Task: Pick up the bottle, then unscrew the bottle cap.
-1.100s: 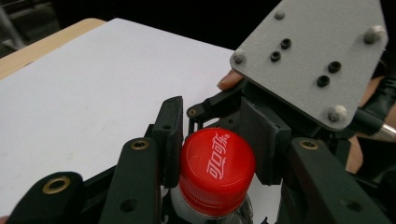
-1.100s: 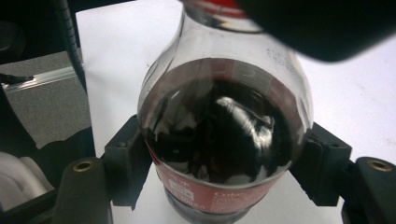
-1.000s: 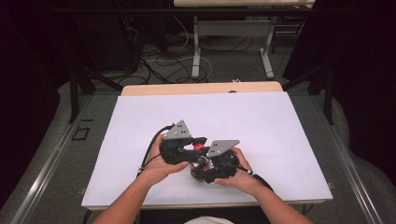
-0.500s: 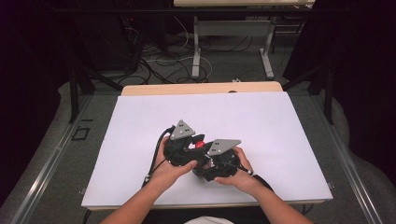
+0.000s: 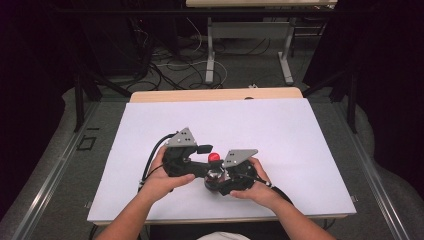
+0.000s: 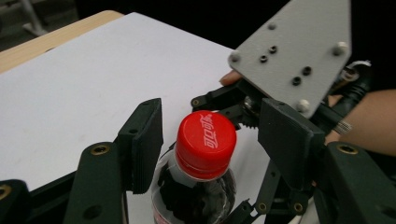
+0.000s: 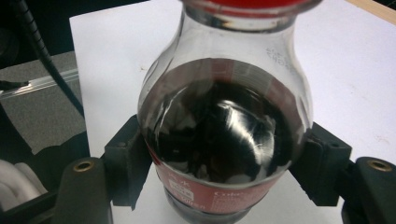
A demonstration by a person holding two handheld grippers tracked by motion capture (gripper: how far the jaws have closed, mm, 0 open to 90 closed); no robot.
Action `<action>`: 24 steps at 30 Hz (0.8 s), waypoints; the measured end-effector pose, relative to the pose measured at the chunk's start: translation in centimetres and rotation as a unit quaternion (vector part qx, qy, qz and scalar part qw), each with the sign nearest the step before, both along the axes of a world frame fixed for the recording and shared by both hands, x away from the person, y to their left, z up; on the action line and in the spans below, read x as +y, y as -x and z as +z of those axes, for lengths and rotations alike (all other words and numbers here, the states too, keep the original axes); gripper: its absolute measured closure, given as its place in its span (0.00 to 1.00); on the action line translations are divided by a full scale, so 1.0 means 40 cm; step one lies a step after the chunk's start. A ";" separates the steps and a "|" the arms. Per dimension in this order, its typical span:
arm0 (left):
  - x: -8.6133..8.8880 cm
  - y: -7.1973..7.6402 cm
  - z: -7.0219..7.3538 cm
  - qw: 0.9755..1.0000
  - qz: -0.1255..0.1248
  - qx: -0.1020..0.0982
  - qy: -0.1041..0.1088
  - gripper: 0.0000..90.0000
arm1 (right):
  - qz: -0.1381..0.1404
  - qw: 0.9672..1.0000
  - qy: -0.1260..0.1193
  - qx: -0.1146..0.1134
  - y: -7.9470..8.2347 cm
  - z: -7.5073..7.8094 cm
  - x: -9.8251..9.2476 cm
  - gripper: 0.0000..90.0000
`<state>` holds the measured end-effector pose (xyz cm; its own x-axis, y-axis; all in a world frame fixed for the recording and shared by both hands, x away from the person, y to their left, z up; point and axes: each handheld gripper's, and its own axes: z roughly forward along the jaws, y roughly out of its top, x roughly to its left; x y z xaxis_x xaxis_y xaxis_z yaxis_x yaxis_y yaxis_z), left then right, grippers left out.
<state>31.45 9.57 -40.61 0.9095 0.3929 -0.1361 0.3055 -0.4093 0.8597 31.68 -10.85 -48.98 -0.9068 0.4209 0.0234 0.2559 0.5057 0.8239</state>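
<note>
Right tool [image 7: 219, 177]: one; jaws clamped on the body of the bottle [image 7: 224, 135], one pad against each side, at the top edge of the red label; held in the person's right hand [image 5: 252, 187] near the front of the bench [image 5: 300, 130].

Left tool [image 6: 210, 140]: one; jaws set to either side of the red cap [image 6: 205, 143] and standing clear of it, a gap showing on both sides; they have just been opening, with the cap between them; held in the left hand [image 5: 162, 182], just beside the right tool [image 5: 220, 180] in the high view.

Bottle: one; clear plastic, dark drink filling the lower body, neck empty; upright on the white sheet between the two tools; red cap on, white lettering across its top; cap [image 5: 214, 157] visible in the high view between the two grey plates.

Grey three-cornered plates: two, one atop each tool; the right tool's plate [image 6: 292, 51] stands behind the cap in the left gripper view.

Cables: two, black, one trailing from each tool toward the person.

Bench: one; white sheet over a wooden top, a strip of wood bare along the far edge.

Beyond the bench: table legs and loose cables on a dark floor.
</note>
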 end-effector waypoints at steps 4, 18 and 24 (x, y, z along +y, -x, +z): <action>0.008 -0.015 0.000 0.999 -0.034 0.006 0.002 0.46 | 0.007 1.000 -0.003 -0.003 0.003 -0.001 0.002 0.33; 0.002 -0.063 -0.028 0.997 -0.069 0.027 0.019 0.54 | 0.022 1.000 -0.006 -0.007 0.007 0.000 0.002 0.33; -0.010 -0.062 -0.039 0.996 -0.080 0.027 0.021 0.59 | 0.024 1.000 -0.001 -0.001 0.008 -0.003 0.006 0.33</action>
